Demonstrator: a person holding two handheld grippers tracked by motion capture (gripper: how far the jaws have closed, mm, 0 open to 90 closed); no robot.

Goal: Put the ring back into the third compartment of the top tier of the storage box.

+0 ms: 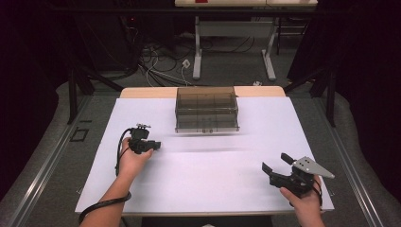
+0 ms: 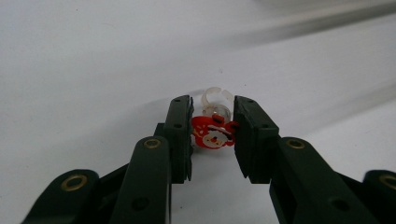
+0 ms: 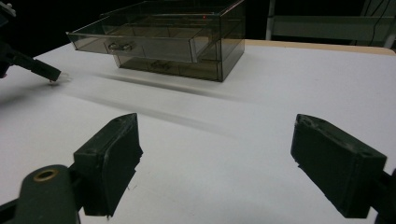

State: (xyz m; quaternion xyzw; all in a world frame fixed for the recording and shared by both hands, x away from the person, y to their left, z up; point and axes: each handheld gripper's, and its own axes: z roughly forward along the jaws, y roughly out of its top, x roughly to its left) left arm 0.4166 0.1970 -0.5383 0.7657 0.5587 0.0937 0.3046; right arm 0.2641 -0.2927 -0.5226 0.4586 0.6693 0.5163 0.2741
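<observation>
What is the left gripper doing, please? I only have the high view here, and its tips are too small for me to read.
Observer: In the left gripper view, the left gripper has its jaws closed on a small red ring with a cartoon face and a clear band.
Operator: Thank you. Is the drawer box shut?
Observer: No. The right gripper view shows the top drawer of the smoky drawer box pulled out toward the front.
Operator: And the right gripper?
Observer: The right gripper has its jaws wide apart over the white table, with nothing between them.
</observation>
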